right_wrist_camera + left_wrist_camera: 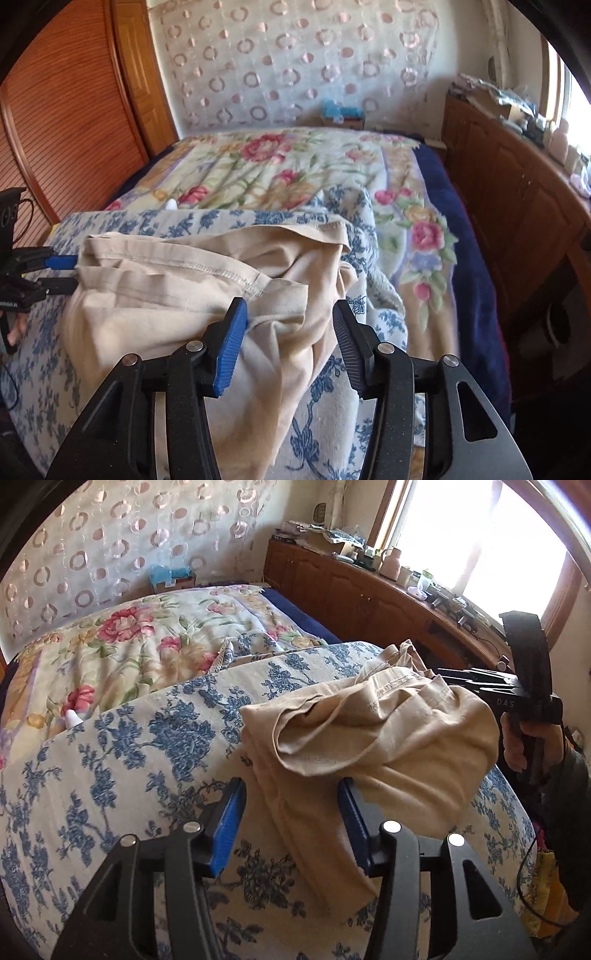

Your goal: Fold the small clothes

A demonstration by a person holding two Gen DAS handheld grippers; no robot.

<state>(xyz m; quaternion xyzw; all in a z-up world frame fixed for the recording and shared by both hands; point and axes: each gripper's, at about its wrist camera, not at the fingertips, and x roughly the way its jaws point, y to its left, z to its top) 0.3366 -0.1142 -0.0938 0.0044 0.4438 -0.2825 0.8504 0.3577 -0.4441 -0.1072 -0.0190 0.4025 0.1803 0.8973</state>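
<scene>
A crumpled beige garment (pixel 373 746) lies on a blue-and-white floral cushion (pixel 129 768) on the bed. My left gripper (pixel 291 812) is open, its jaws either side of a hanging beige edge, not clamped on it. In the right wrist view the garment (pixel 192 295) lies bunched with a stitched hem on top. My right gripper (pixel 288 332) is open over the garment's near right part. The left gripper also shows in the right wrist view (pixel 61 273), open at the garment's far left edge. The right gripper shows in the left wrist view (pixel 476 681), behind the garment.
A flowered blanket (pixel 280 166) covers the bed beyond the cushion. A wooden cabinet (pixel 369 590) with clutter on top runs along the right under a bright window. A wooden wardrobe door (pixel 62 122) stands at the left. A patterned curtain (pixel 295 62) hangs at the back.
</scene>
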